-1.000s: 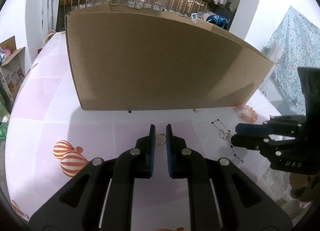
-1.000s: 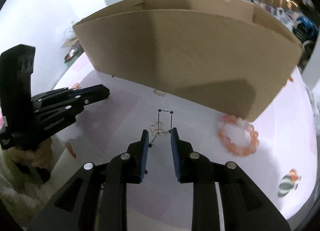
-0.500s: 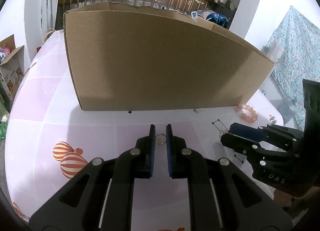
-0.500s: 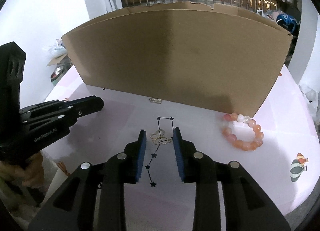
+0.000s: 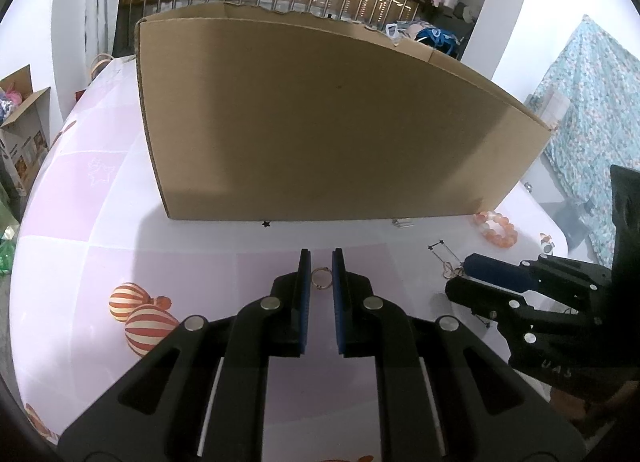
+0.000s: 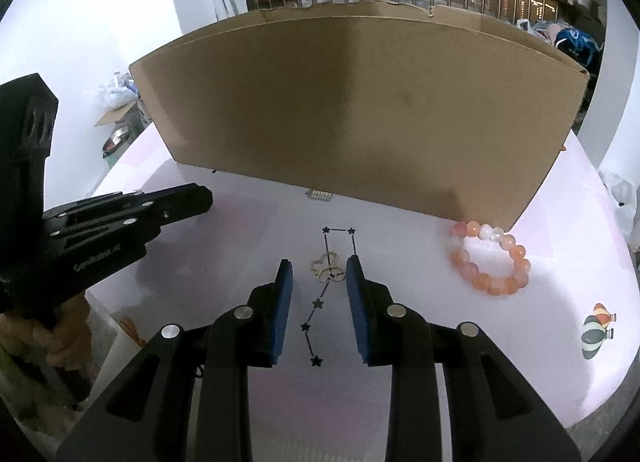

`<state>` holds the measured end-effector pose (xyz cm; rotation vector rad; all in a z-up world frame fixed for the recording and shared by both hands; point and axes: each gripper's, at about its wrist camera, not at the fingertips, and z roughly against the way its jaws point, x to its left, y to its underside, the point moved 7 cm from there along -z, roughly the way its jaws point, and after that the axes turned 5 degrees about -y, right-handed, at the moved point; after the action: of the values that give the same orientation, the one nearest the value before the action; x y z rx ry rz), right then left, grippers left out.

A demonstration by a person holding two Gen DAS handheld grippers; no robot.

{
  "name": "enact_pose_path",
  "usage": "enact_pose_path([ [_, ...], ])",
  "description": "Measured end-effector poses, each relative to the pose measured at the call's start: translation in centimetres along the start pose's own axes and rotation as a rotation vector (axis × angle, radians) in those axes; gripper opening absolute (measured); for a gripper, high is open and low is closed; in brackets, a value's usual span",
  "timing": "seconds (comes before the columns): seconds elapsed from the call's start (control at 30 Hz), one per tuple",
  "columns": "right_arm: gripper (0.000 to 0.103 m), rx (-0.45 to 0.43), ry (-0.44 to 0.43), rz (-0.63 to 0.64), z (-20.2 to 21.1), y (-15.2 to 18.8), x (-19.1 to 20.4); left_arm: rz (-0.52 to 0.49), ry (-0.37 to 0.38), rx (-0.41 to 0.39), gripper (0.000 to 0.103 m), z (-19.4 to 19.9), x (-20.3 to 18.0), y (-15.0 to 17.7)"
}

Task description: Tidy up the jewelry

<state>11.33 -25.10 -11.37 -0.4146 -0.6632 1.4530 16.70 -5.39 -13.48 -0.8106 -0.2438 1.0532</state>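
I see my left tool (image 5: 320, 262) open narrowly around a gold ring (image 5: 321, 277) on the tabletop (image 5: 192, 262). My right tool (image 6: 319, 266) stands open astride the star necklace (image 6: 329, 272). Bead bracelet (image 6: 490, 258) at three o'clock, touching the cardboard box (image 6: 360, 113); box contents hidden.

Both views are evenly, coolly lit; a soft shadow is cast before the cardboard box (image 5: 320, 121) onto the tablecloth (image 5: 80, 221); edges are bowed and vignetted black; background is slightly softened.
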Motion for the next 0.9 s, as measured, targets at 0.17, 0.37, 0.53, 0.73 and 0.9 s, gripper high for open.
enact_pose_path([
  [0.17, 0.028, 0.001, -0.008, -0.003, -0.16, -0.11, -0.16, 0.001, 0.000, 0.001, 0.009, -0.11, 0.09, 0.03],
  [0.37, 0.028, -0.003, -0.015, 0.004, -0.46, -0.39, -0.21, 0.004, -0.003, 0.001, 0.009, -0.17, 0.04, 0.04],
  [0.53, 0.028, -0.014, -0.009, 0.024, -0.67, -0.47, -0.04, 0.005, -0.004, 0.003, 0.009, -0.29, 0.14, 0.10],
  [0.73, 0.028, -0.024, -0.002, 0.046, -0.90, -0.60, 0.26, 0.004, -0.004, 0.002, 0.009, -0.25, 0.16, 0.14],
  [0.9, 0.020, -0.022, -0.002, 0.051, -0.96, -0.68, 0.11, 0.006, -0.004, 0.002, 0.009, -0.23, 0.17, 0.14],
])
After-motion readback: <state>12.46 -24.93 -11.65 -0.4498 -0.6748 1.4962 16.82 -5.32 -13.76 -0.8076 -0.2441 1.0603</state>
